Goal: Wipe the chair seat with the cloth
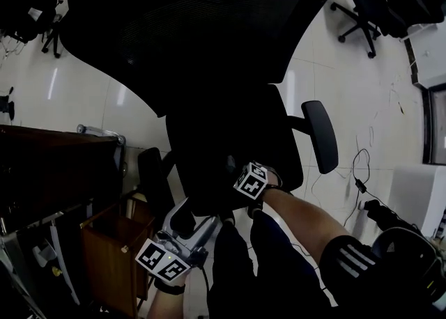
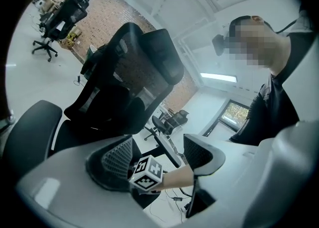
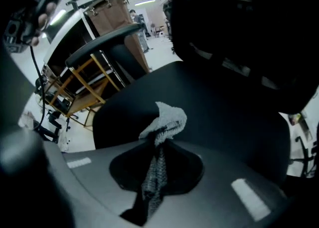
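Over the front of the black padded chair seat [image 3: 234,122], the right gripper [image 3: 158,145] pinches a pale grey knitted cloth [image 3: 167,118] between tightly pressed jaws. A tuft is bunched ahead of the tips and a tail hangs behind them, a hold that looks meant for dragging the fabric across the upholstery. The tuft sits just over the seat; whether it actually touches is hard to tell. The left gripper [image 2: 159,155], jaws spread with nothing between them, is low beside the chair and tilted upward, apparently out of the wiping path. Beyond rise the chair's black mesh backrest [image 1: 202,32] and a curved black armrest [image 1: 320,135]. An open brown wooden cabinet [image 1: 104,255] stands on the floor to the left, its interior too dark to show any contents.
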